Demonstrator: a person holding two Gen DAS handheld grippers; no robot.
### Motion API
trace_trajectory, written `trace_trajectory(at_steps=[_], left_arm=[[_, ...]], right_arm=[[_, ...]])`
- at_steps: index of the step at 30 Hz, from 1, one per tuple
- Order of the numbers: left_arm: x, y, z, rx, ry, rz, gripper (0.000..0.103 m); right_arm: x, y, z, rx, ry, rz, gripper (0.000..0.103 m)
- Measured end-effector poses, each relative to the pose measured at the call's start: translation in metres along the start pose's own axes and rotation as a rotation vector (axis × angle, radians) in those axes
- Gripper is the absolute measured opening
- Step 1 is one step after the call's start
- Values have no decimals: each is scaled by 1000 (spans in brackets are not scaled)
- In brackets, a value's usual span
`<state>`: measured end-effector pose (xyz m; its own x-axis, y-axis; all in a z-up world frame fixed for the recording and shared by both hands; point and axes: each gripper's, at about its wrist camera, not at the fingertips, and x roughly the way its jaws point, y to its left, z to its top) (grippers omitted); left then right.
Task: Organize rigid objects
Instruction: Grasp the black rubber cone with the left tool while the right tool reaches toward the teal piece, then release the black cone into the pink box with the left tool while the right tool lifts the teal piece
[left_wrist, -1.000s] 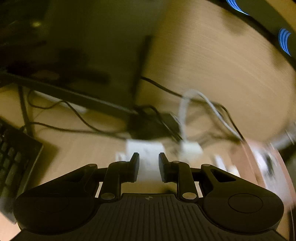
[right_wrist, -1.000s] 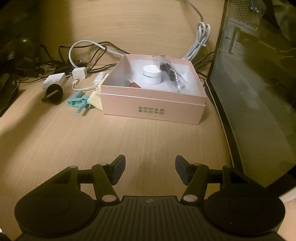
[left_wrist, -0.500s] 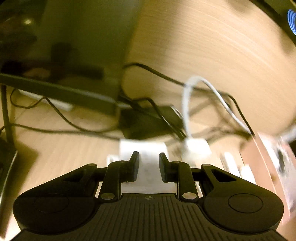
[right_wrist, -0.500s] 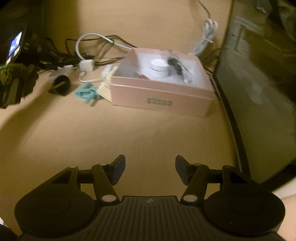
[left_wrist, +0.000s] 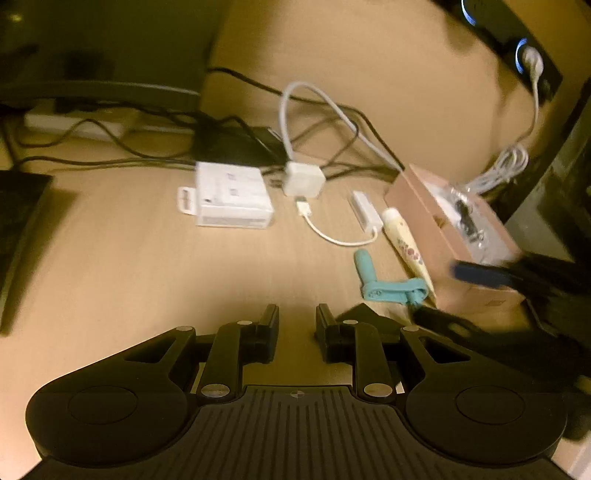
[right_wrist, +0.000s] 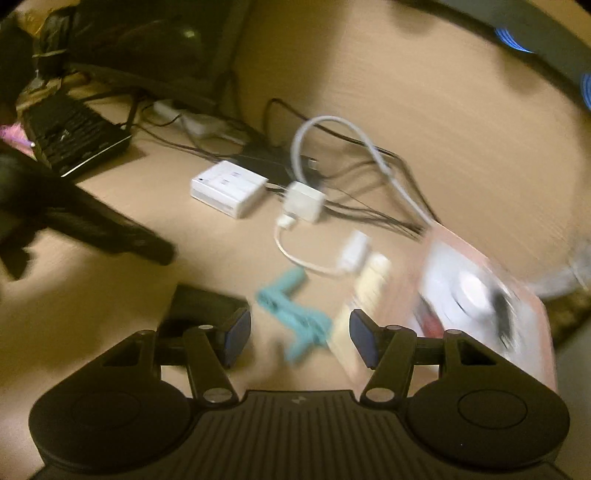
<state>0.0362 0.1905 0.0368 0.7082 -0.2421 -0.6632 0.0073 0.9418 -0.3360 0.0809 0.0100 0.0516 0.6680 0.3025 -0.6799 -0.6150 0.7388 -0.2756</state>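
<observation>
A pink open box (left_wrist: 447, 236) (right_wrist: 480, 295) sits on the wooden desk with a white jar (right_wrist: 474, 288) and a black item inside. Beside it lie a cream tube (left_wrist: 404, 247), a teal clip (left_wrist: 391, 286) (right_wrist: 295, 321), a white charger (left_wrist: 303, 179) (right_wrist: 303, 201) with its cable, and a white carton (left_wrist: 232, 199) (right_wrist: 229, 188). My left gripper (left_wrist: 296, 325) is narrowly open and empty above bare desk. My right gripper (right_wrist: 299, 332) is wide open and empty, just above the teal clip; a black object (right_wrist: 203, 314) lies by its left finger.
A tangle of black and white cables (left_wrist: 332, 122) lies behind the objects. A keyboard (right_wrist: 70, 136) and a monitor base stand at the back left. A dark monitor edge (left_wrist: 546, 173) rises behind the box. The right gripper's blurred fingers (left_wrist: 517, 277) show in the left wrist view.
The left gripper pulled back from the white carton and now holds nothing. The right gripper swung left and forward, from facing the box front to hovering over the teal clip.
</observation>
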Motion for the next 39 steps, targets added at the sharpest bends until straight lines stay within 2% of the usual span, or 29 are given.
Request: trace_trajectory(at_steps=[3,5,7,9,11,13,17,19,21,23,25,26,28,31,34,39], left_arm=[[-18,4,-4,-7,0,-20,24],[-24,6,-6,-29,-3,-16,24],[-30,7,-8,-60,-3,-20,24],[-30,8,-10,-87,7,-36,24],[-24,4,-9,-96,16,-52,24],[-17,-4,-10,-92,18,-63,24],[-9,-34,-18,-56,-1,-46,24],[-9,-53,-25,6,-18,-22,24],[-7,-74,-32,110,-42,19,24],[1,-90,-40,229,-63,77,25],[14,-96,-46,292,-53,110,39],[19,-99,-49,309,-52,125,42],[28,-101,-53,328,-34,150,53],[36,-99,-54,338,-27,162,59],[36,-93,-55,295,-20,143,60],[31,-89,-58,296,-25,132,59]], right_arm=[[30,-2,13,-33,32,23,59],[39,-5,18,5,54,76,56],[44,-7,20,62,98,135,33],[42,-5,18,113,123,169,25],[34,-2,11,151,133,195,23],[23,0,-2,178,133,188,23],[-3,0,-26,187,114,91,25],[-18,-1,-35,177,92,34,40],[-35,-7,-45,188,58,4,48],[-49,-13,-55,219,43,0,48],[-60,-20,-64,243,18,6,48],[-66,-24,-69,252,3,-1,49],[-71,-32,-76,283,-6,-11,50],[-73,-42,-85,333,-1,-2,50],[-69,-47,-89,358,-3,14,52],[-53,-38,-80,327,-2,70,52]])
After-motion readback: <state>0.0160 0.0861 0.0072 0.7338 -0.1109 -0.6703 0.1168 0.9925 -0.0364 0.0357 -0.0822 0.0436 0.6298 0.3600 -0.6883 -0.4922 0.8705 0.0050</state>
